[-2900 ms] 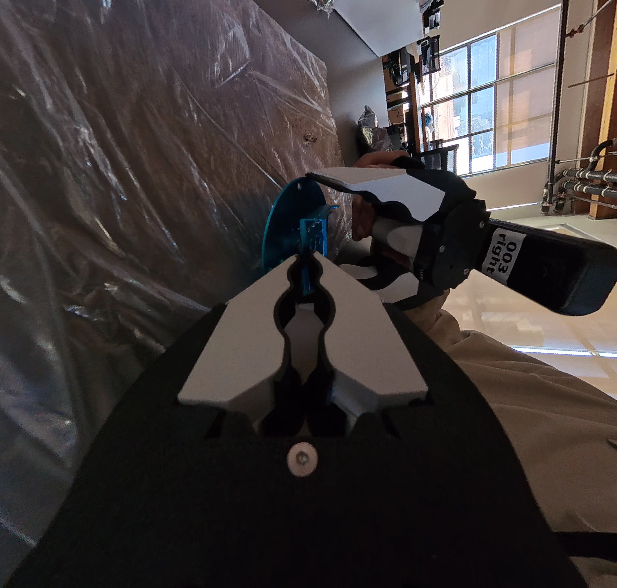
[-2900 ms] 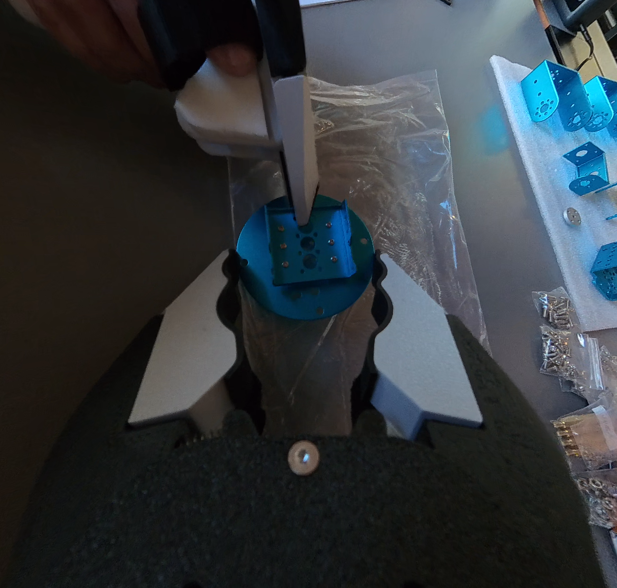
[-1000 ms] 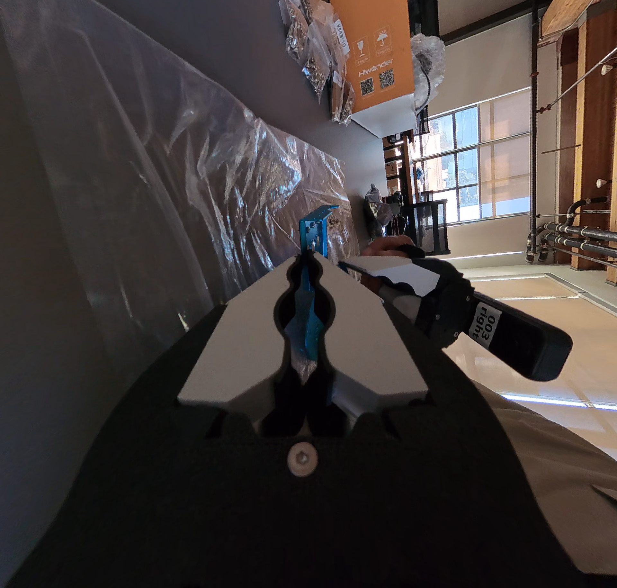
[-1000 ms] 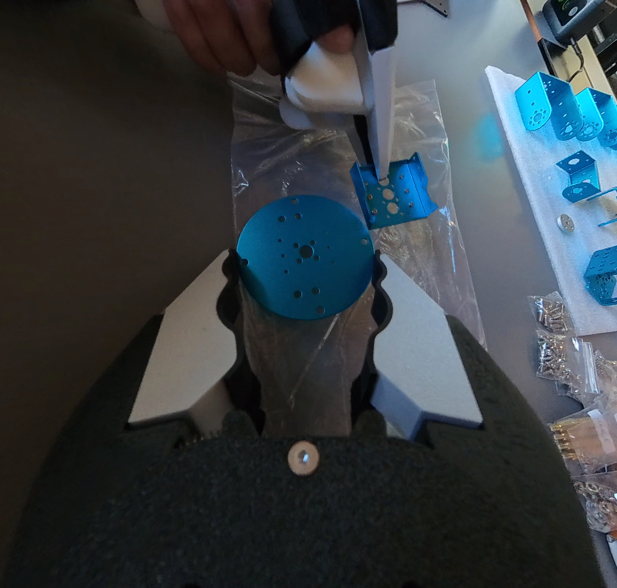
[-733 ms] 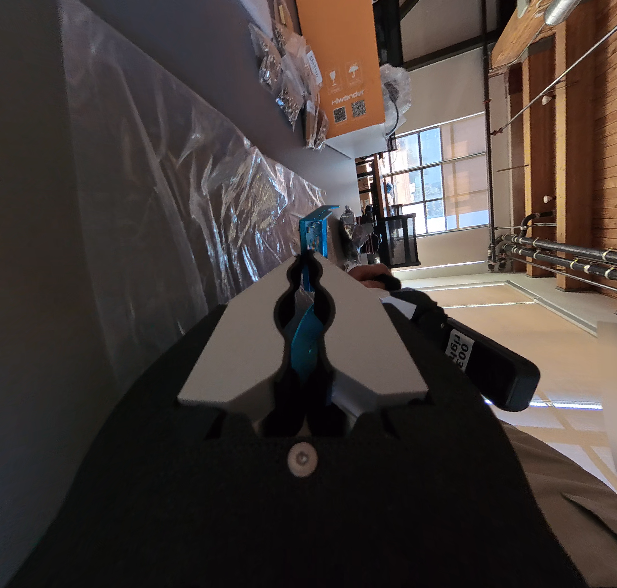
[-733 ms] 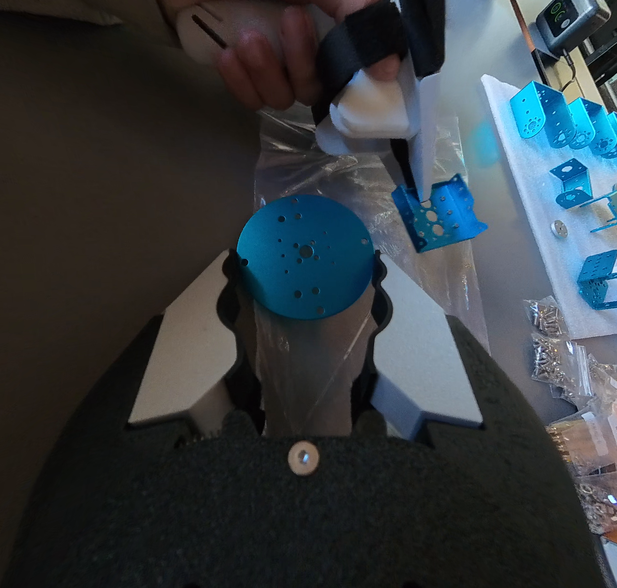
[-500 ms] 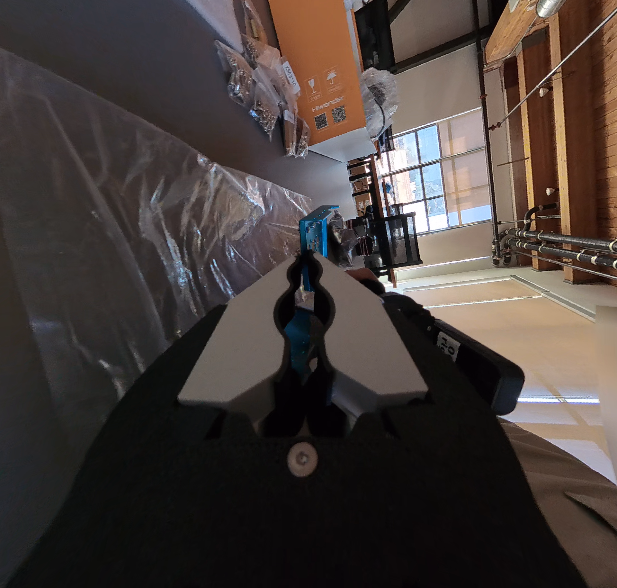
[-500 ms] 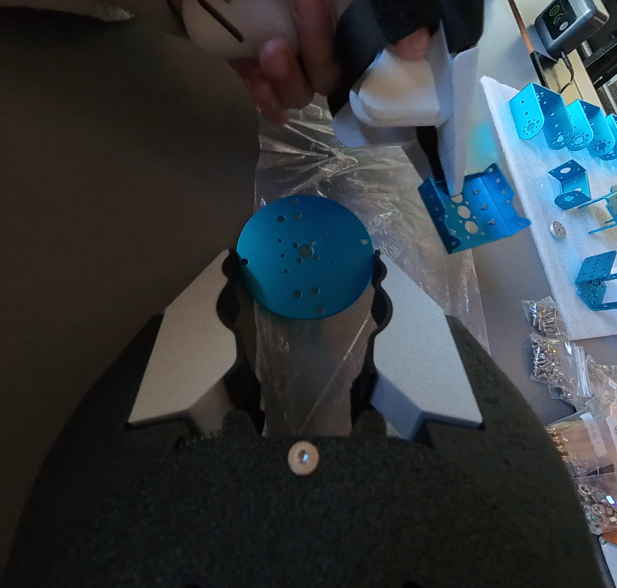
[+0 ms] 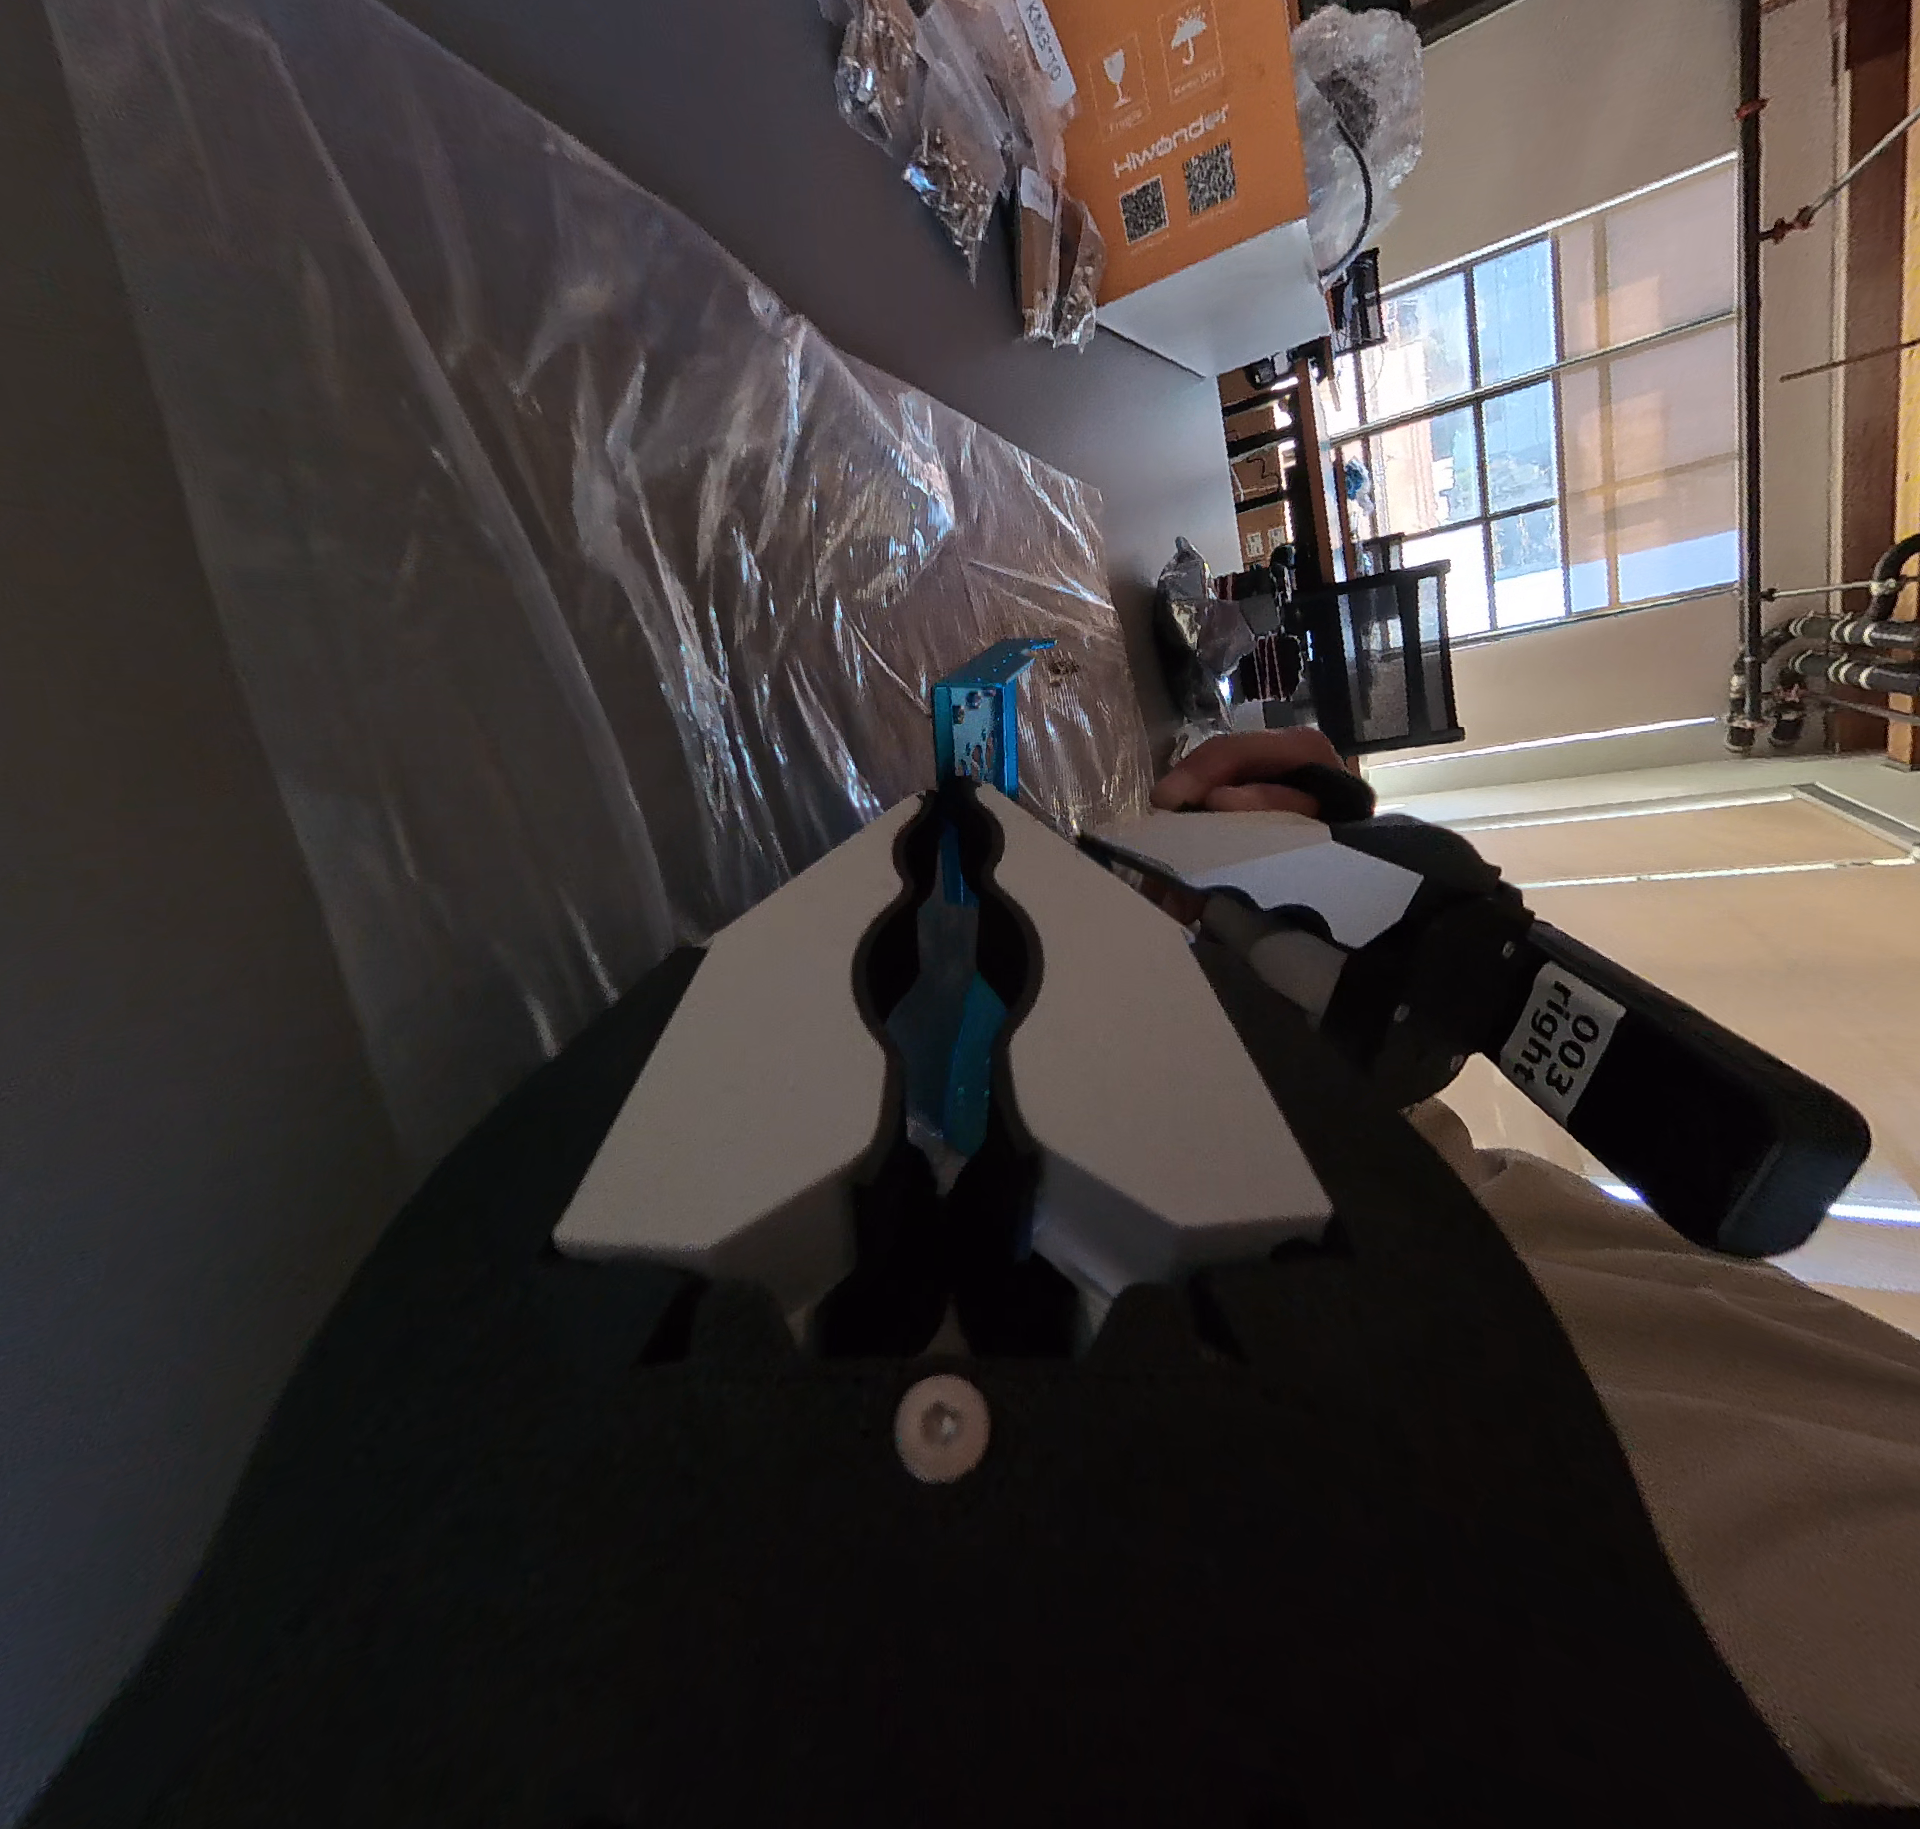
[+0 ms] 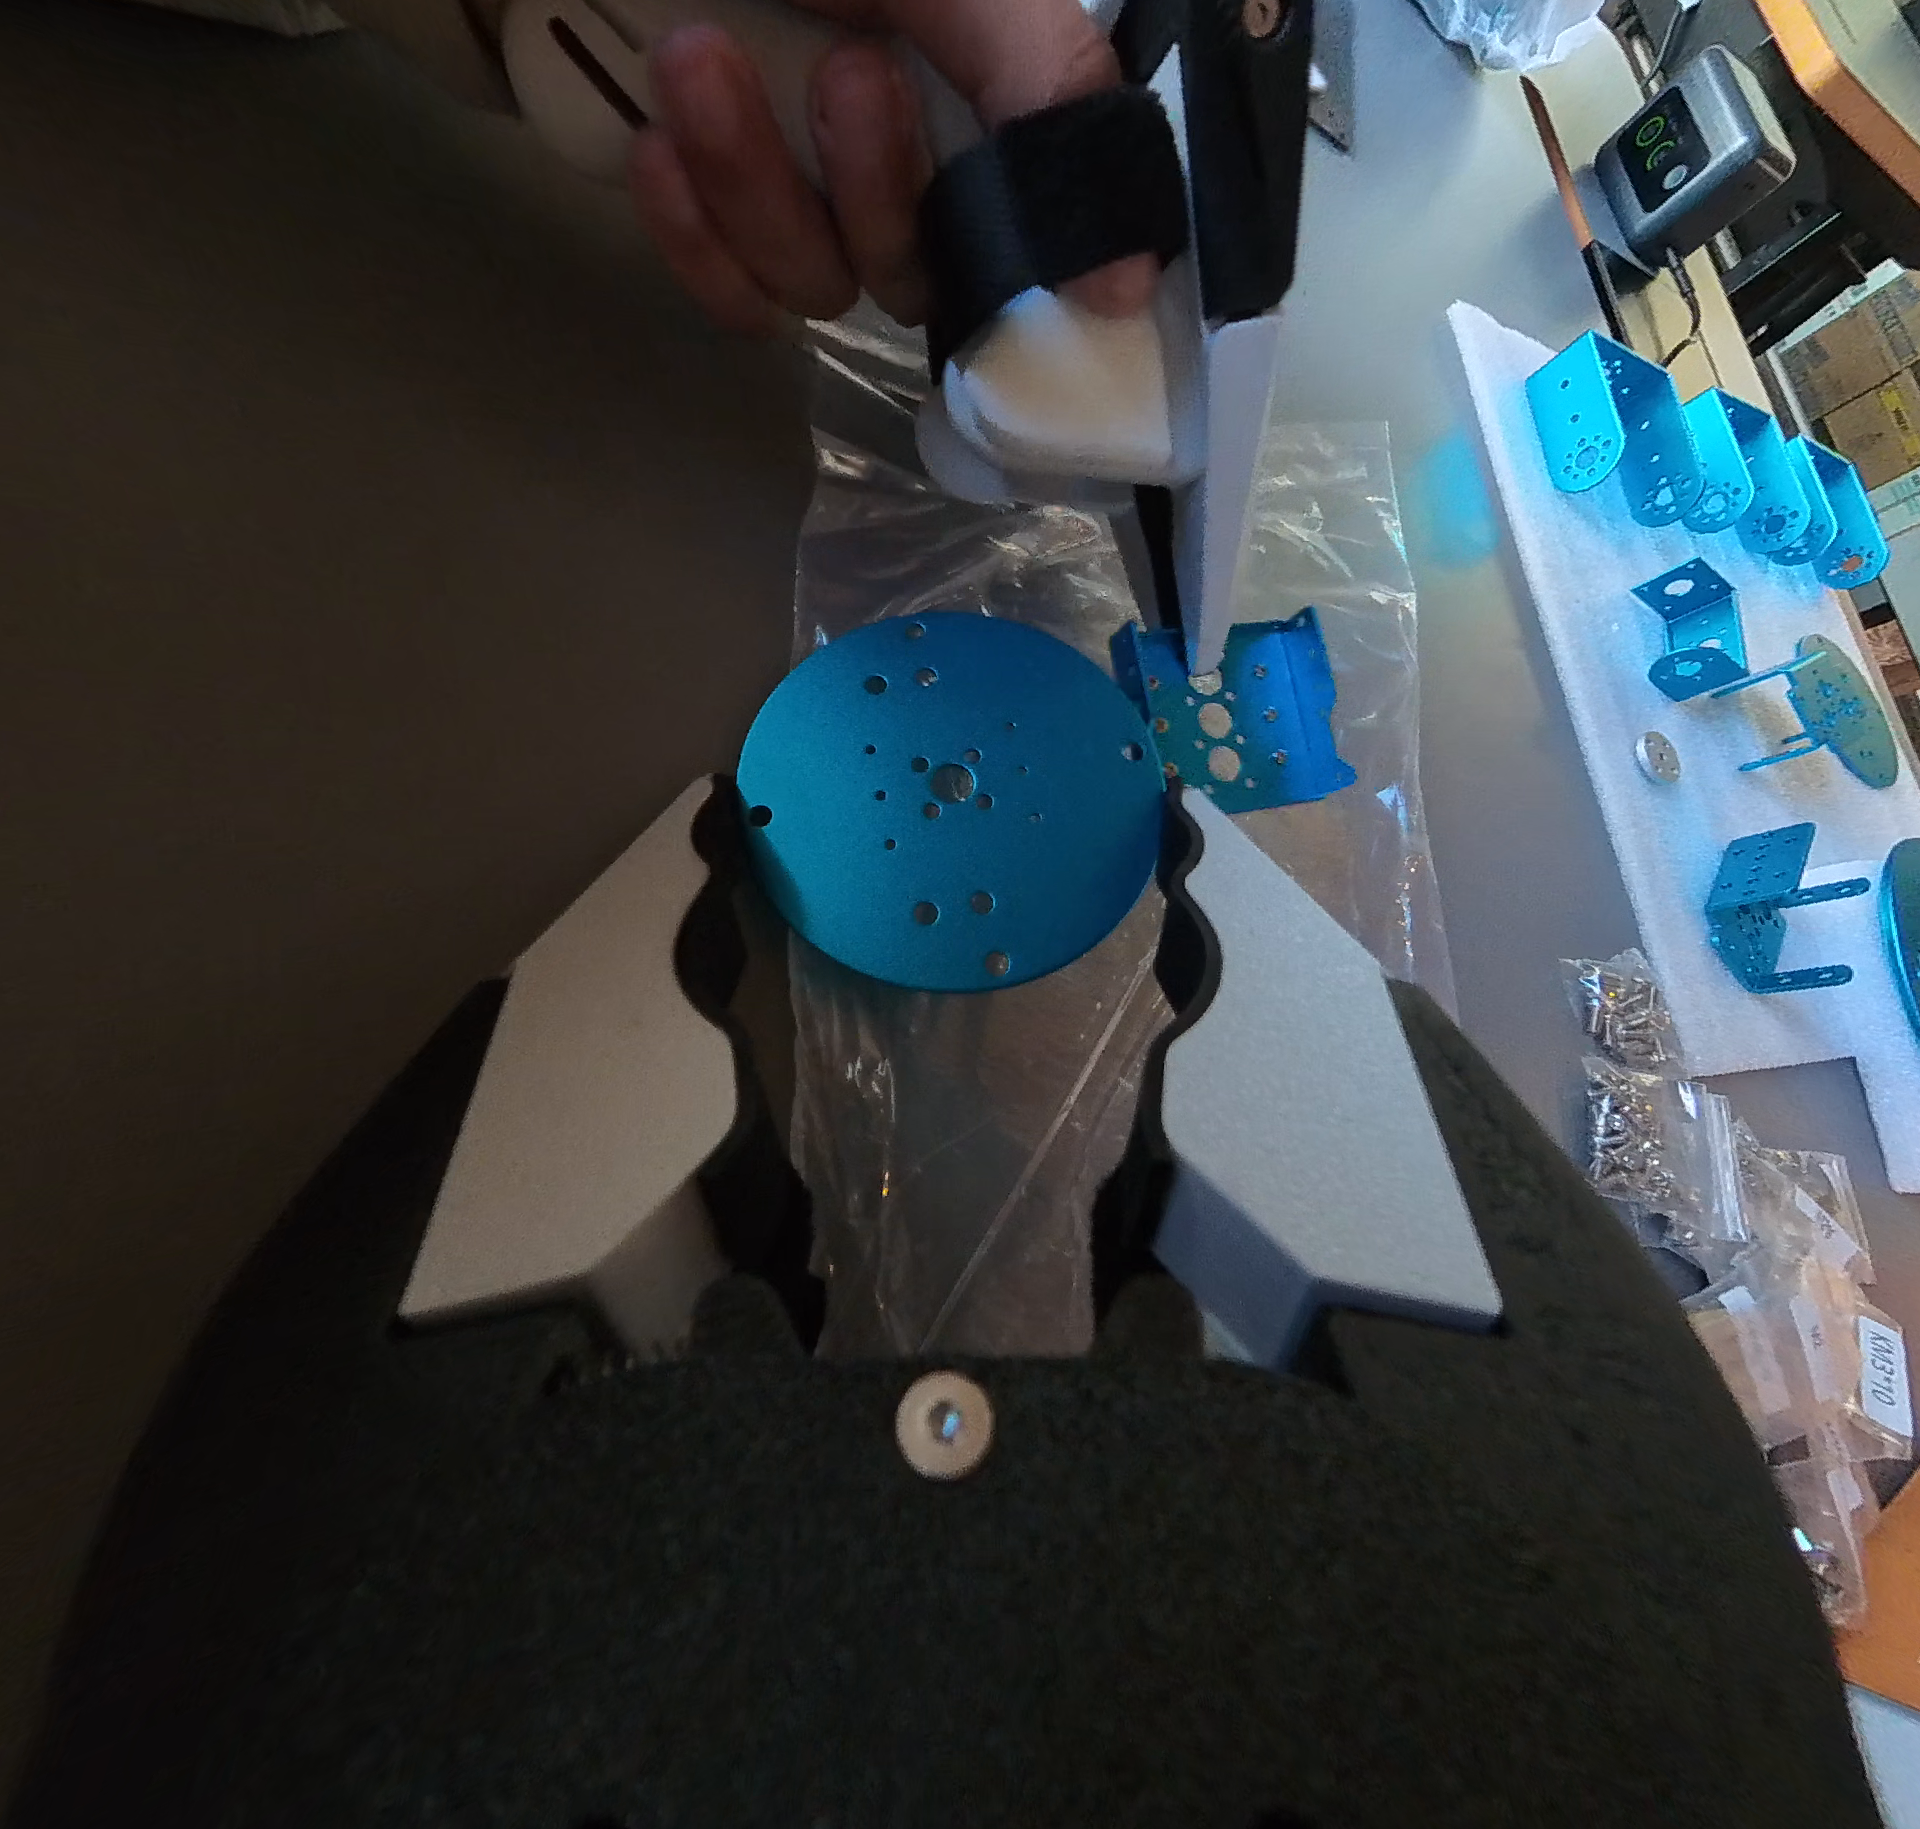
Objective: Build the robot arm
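Observation:
My right gripper (image 10: 951, 805) is shut on a blue round disc (image 10: 940, 813) with several holes, gripped by its edges and held over a clear plastic bag (image 10: 1335, 553). My left gripper (image 10: 1195, 641) comes in from above, shut on a blue U-shaped bracket (image 10: 1252, 730). The bracket hangs close beside the disc's right edge; I cannot tell if they touch. In the left wrist view my left gripper (image 9: 958, 805) pinches the bracket (image 9: 975, 730). The disc (image 9: 964, 1062) shows edge-on behind the jaws there, and a finger (image 9: 1268, 865) of the right gripper lies to the right.
A white foam sheet (image 10: 1538, 844) at the right carries several blue brackets. Small bags of screws (image 10: 1652, 1114) lie in front of it. A grey device (image 10: 1688, 158) stands at the back right. An orange box (image 9: 1174, 86) stands beyond the bag. A person's hand (image 10: 810, 169) holds the left gripper.
The left gripper lifted the bracket off the disc and carried it right. In the last half second it has brought it back left, next to the disc's edge. The disc stays gripped.

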Available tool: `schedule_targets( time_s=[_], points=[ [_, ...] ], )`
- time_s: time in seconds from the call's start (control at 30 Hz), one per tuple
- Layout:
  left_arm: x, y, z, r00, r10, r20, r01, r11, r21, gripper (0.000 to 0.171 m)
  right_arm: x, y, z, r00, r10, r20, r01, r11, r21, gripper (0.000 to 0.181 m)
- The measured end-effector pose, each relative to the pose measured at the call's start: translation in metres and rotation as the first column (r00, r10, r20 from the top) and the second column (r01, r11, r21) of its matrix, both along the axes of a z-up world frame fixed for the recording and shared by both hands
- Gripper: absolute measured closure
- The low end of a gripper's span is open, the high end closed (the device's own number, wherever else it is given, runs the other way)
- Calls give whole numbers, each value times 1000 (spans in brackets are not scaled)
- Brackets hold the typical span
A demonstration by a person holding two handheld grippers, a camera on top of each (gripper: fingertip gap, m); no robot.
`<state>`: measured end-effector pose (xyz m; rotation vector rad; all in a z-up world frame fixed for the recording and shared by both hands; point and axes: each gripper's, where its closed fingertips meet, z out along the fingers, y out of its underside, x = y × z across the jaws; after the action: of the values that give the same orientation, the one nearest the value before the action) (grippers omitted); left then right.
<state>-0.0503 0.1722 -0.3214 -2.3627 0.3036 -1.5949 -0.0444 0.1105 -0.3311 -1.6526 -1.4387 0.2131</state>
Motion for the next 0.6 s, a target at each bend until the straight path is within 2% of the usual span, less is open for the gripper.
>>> schedule_targets(
  time_s=[0.33,0.6],
  points=[
    [-5,-8,1,999,-18,33,18,1000,1,170,-1,0,2,1000,18,-8,-17,998,53,102],
    [-2,-12,2,998,-30,50,30,999,-11,170,0,1,1,1000,1,-27,0,1000,4,102]
  ],
)
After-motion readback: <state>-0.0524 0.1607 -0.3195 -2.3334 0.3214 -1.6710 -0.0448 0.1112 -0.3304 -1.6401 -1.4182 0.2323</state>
